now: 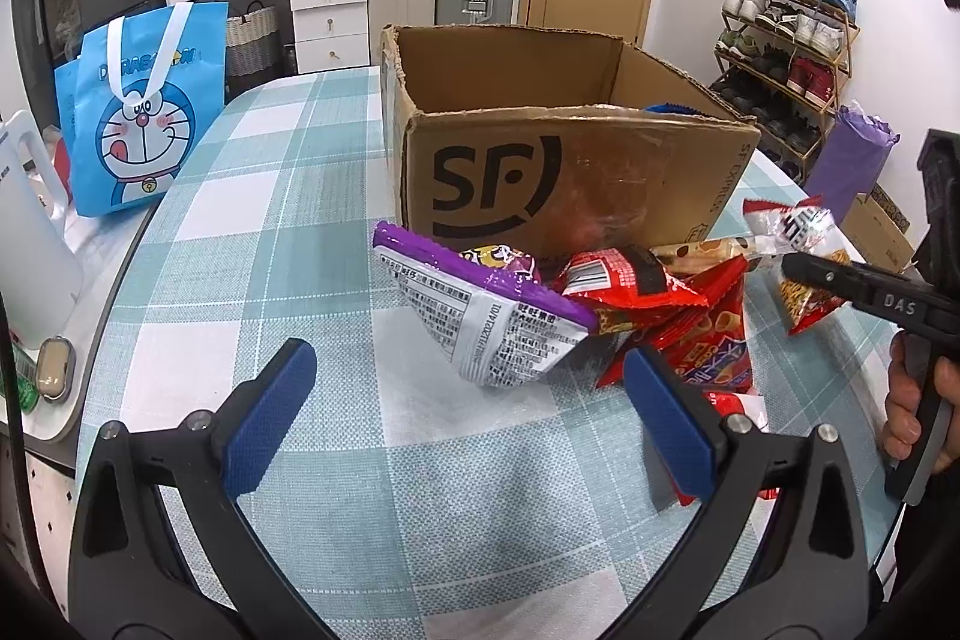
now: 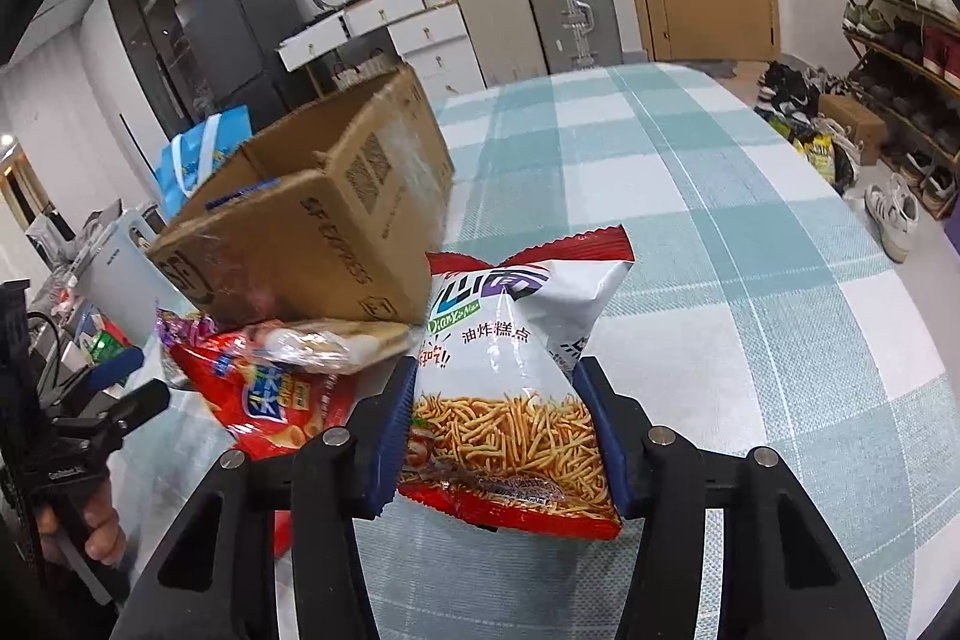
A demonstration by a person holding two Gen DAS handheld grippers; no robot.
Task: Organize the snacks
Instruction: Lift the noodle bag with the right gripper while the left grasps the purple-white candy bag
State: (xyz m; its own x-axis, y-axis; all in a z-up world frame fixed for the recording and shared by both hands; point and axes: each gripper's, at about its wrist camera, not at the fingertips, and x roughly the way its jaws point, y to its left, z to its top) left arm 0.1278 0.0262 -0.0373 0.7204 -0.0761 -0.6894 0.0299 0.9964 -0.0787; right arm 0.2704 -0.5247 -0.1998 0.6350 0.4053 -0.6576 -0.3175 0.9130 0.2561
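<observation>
An open SF cardboard box (image 1: 564, 160) stands on the checked tablecloth; it also shows in the right wrist view (image 2: 312, 232). In front of it lies a pile of snacks: a purple and white bag (image 1: 486, 310), red bags (image 1: 678, 316) and a biscuit pack (image 1: 702, 247). My left gripper (image 1: 468, 376) is open and empty, just short of the purple bag. My right gripper (image 2: 495, 400) is shut on a white and red fried-noodle snack bag (image 2: 516, 382), held above the table to the right of the box; it shows in the left wrist view (image 1: 804, 274).
A blue Doraemon bag (image 1: 141, 112) and a white kettle (image 1: 30, 244) stand at the table's left edge. Suitcases, drawers and a door are behind. A shoe rack (image 1: 786, 46) is at the right. A red snack bag (image 2: 270, 400) lies beside my right gripper.
</observation>
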